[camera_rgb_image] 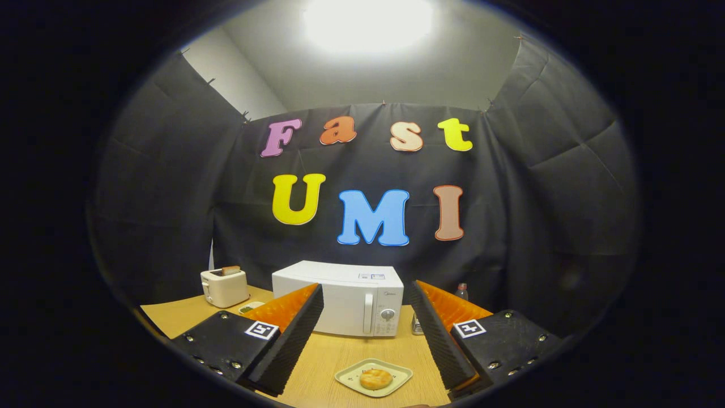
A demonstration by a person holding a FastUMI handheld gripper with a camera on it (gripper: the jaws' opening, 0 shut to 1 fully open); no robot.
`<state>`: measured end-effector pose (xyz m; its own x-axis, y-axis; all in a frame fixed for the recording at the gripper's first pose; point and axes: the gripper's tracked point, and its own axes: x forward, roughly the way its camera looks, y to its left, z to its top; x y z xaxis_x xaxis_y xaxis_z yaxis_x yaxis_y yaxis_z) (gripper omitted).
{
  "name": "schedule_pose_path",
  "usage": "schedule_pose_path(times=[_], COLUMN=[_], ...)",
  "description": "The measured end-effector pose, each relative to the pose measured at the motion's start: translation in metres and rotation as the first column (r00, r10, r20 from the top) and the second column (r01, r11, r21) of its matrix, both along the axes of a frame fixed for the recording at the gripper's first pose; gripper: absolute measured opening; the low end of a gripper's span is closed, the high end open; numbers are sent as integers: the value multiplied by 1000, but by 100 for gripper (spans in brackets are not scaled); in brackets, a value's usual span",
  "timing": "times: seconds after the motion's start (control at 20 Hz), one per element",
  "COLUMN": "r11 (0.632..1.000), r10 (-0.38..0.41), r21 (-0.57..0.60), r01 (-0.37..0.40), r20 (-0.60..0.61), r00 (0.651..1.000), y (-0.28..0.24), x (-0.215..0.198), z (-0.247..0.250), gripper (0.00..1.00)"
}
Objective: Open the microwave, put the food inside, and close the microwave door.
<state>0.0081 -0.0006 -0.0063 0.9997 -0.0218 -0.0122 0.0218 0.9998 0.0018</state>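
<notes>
Clearly, the move ahead turned on where the microwave's handle lay from our jaws, so we read the picture from its left side to its right.

At the lower left, beyond our left finger, stood a toaster (pixel 224 287) with a slice of bread (pixel 230 270) poking from its slot, and just beside it a small dish (pixel 250 307) lay on the bench (pixel 170 317).

At the centre sat the microwave (pixel 338 297), its door shut and facing us. Its vertical handle (pixel 368 313) ran up and down at the right side of the door, next to the dial (pixel 387 314) and buttons. That handle lay straight ahead, beyond the fingertips and within the gap between the two fingers.

Our gripper (pixel 365 340) was spread wide and gripped nothing, with bare bench between the fingers. Low in the picture, between the fingers and nearer to us than the microwave, rested the plate (pixel 396 371) bearing the food (pixel 376 378), a round golden bun. It lay well apart from the microwave.

Right of the microwave, partly hidden behind our right finger, stood a small bottle (pixel 463 291).

We judged that the door came first: a forward reach over the plate to the upright handle, then a pull.
</notes>
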Motion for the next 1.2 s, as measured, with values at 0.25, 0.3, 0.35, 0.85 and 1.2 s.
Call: schedule_pose_path(times=[0.25, 0.3, 0.35, 0.85, 1.2], r11=[999, 998, 998, 995, 998], r10=[37, 45, 46, 68, 52], r21=[39, 41, 36, 68, 26], r01=[-37, -45, -46, -66, -50], r20=[-2, -10, -16, -25, -123], r00=[999, 999, 999, 997, 991], y=[6, 6, 6, 23, 28], x=[26, 33, 40, 119, 185], z=[-15, -21, -26, -72, -136], gripper=[97, 97, 97, 97, 97])
